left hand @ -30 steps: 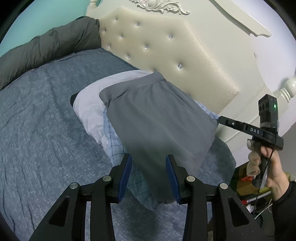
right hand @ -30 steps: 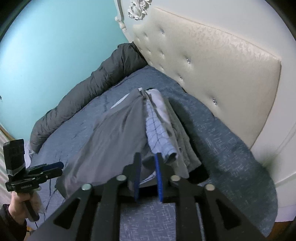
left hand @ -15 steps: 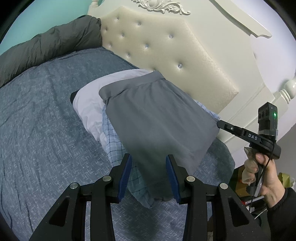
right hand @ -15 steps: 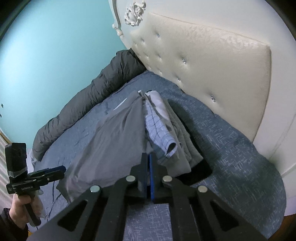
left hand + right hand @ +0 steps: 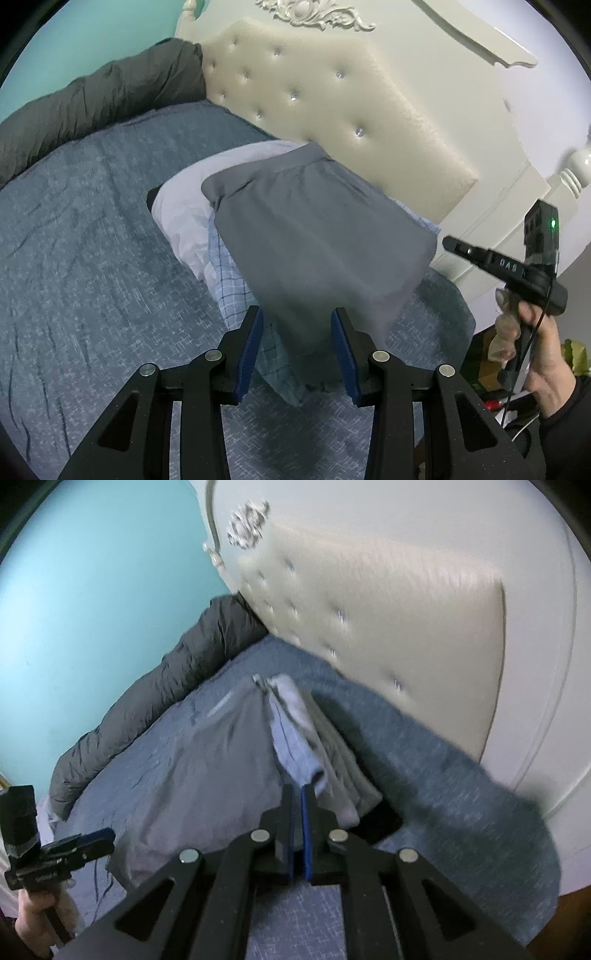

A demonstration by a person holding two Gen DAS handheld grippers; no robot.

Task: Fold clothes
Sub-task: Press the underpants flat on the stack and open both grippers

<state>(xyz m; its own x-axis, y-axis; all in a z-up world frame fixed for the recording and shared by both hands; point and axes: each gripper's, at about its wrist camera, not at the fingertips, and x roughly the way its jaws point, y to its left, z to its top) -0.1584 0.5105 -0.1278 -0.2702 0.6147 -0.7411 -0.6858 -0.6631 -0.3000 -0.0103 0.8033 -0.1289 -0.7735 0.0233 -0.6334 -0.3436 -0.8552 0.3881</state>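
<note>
A grey garment [image 5: 314,236] lies spread on top of a pile of clothes near the headboard, over a blue checked shirt [image 5: 231,280] and a pale lilac garment [image 5: 181,218]. My left gripper [image 5: 297,343] is open, its blue pads either side of the grey garment's near edge, just above it. My right gripper [image 5: 452,245] shows at the right of the left wrist view, off the garment's right corner and holding nothing. In the right wrist view the right gripper [image 5: 297,794] has its jaws together and empty, beside the grey garment [image 5: 207,753] and the pile's edge [image 5: 303,746].
The blue bedspread [image 5: 81,266] covers the bed. A dark grey duvet roll [image 5: 92,99] lies along the far side by the teal wall. The cream tufted headboard [image 5: 332,96] stands close behind the pile. The bed's edge drops off at the right [image 5: 461,317].
My right gripper let go of the grey garment's corner, closed empty and pulled back to the right. The garment's corner dropped onto the pile. My left gripper stayed open over the near edge.
</note>
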